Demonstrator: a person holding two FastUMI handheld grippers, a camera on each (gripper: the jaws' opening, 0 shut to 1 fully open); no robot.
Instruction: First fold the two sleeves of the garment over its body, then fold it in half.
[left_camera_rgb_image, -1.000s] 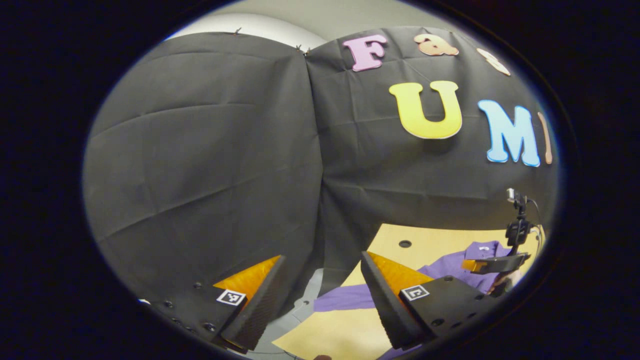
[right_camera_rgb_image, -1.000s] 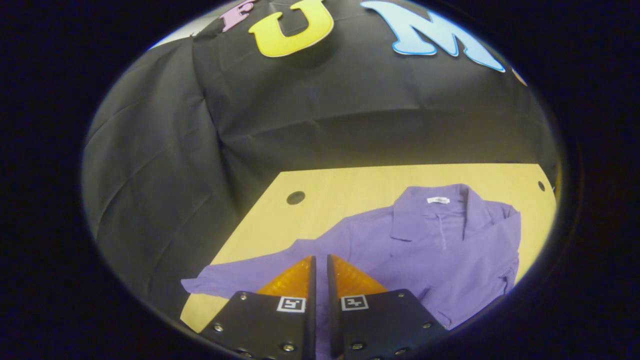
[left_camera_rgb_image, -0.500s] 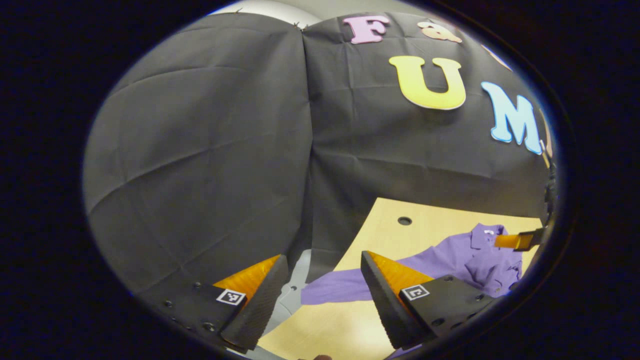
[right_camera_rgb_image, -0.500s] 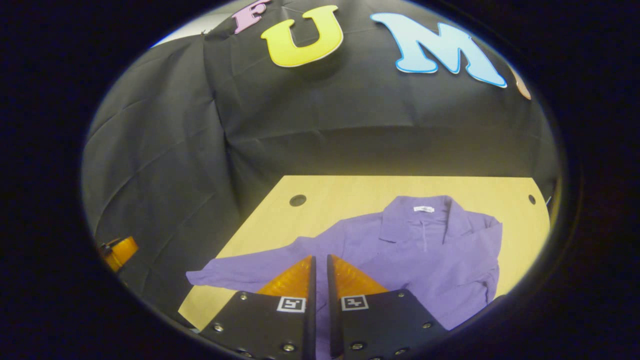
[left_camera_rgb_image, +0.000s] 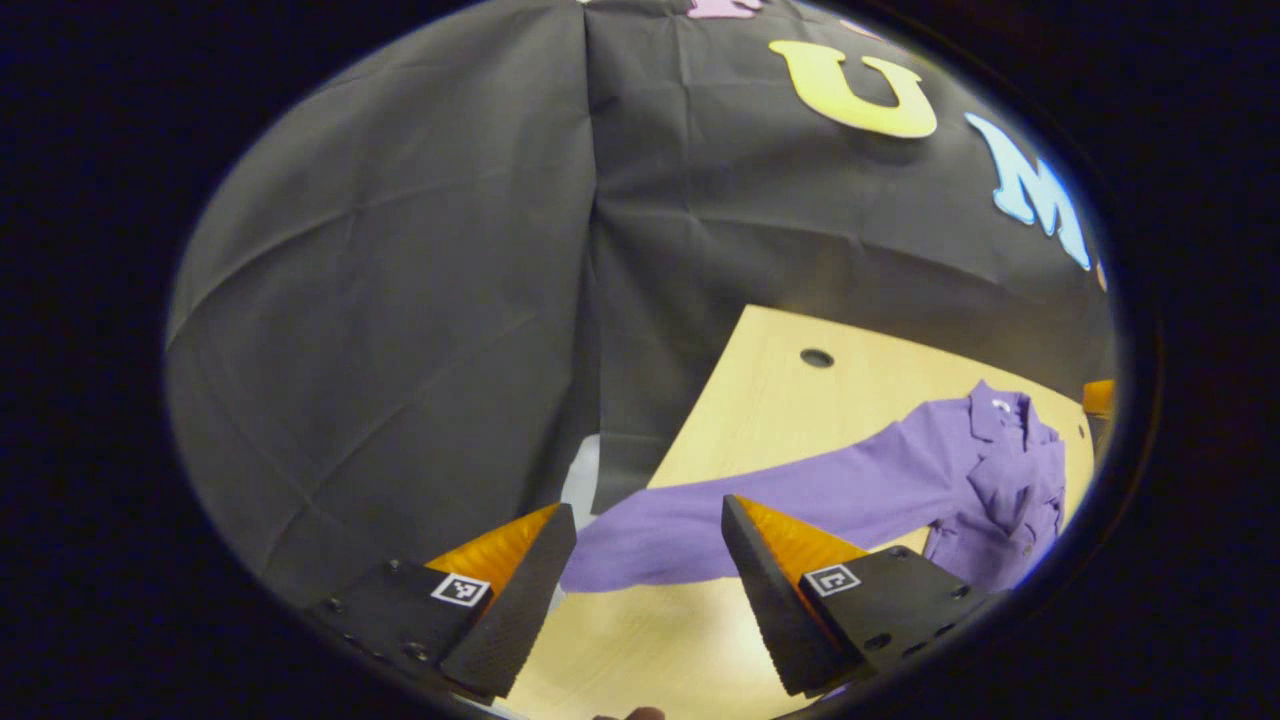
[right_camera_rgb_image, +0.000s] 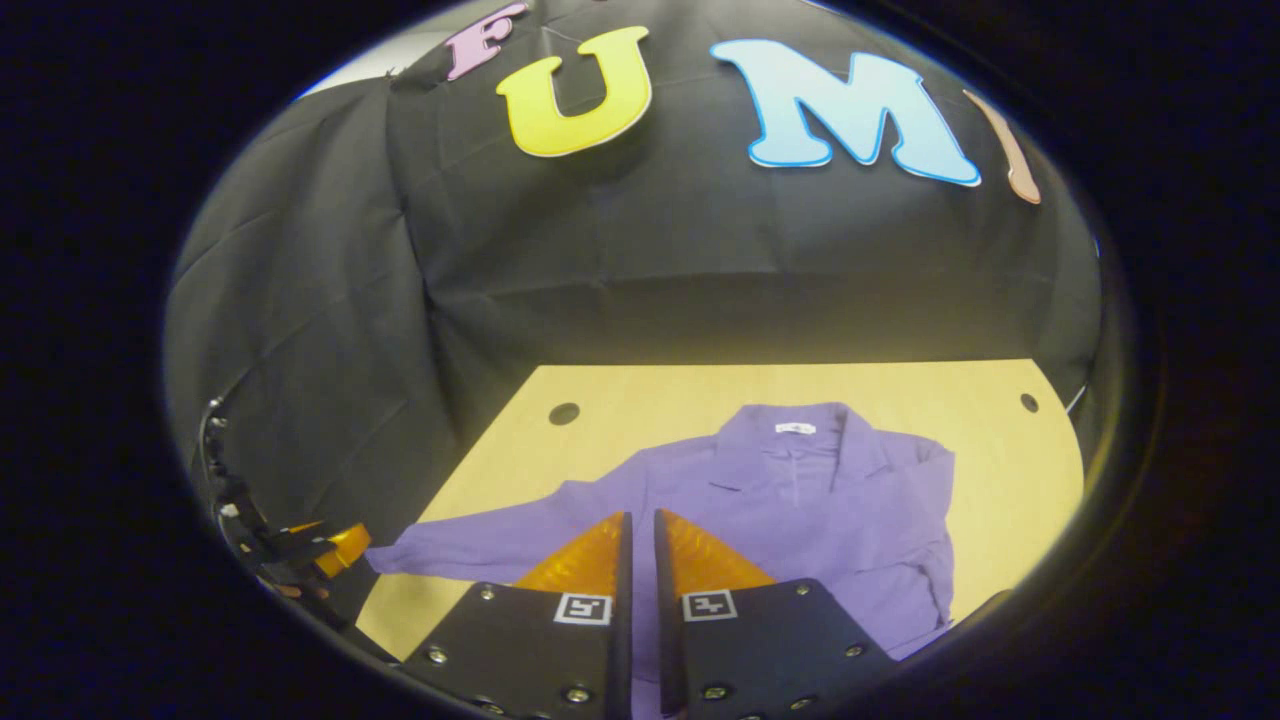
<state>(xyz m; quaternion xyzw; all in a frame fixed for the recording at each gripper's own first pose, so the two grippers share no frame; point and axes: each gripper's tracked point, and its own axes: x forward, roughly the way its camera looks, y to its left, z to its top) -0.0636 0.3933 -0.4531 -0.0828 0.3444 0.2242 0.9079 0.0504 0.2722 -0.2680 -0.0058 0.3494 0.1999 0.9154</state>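
Wooden table (right_camera_rgb_image: 700, 385): purple shirt (right_camera_rgb_image: 800, 500) flat, collar toward wall, sleeve (left_camera_rgb_image: 760, 505) outstretched sideways. Left tongs (left_camera_rgb_image: 645, 560) spread; right tongs (right_camera_rgb_image: 640, 545) pressed together, empty.

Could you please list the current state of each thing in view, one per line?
Purple shirt: lying flat on the table, not folded in half.
Left sleeve: stretched out sideways, cuff at the table's edge, unfolded.
Right sleeve: lying over the body.
Left hand-held gripper: open, in front of the outstretched sleeve, holding nothing.
Right hand-held gripper: shut, holding nothing visible.
Table: light wood, shirt on it.
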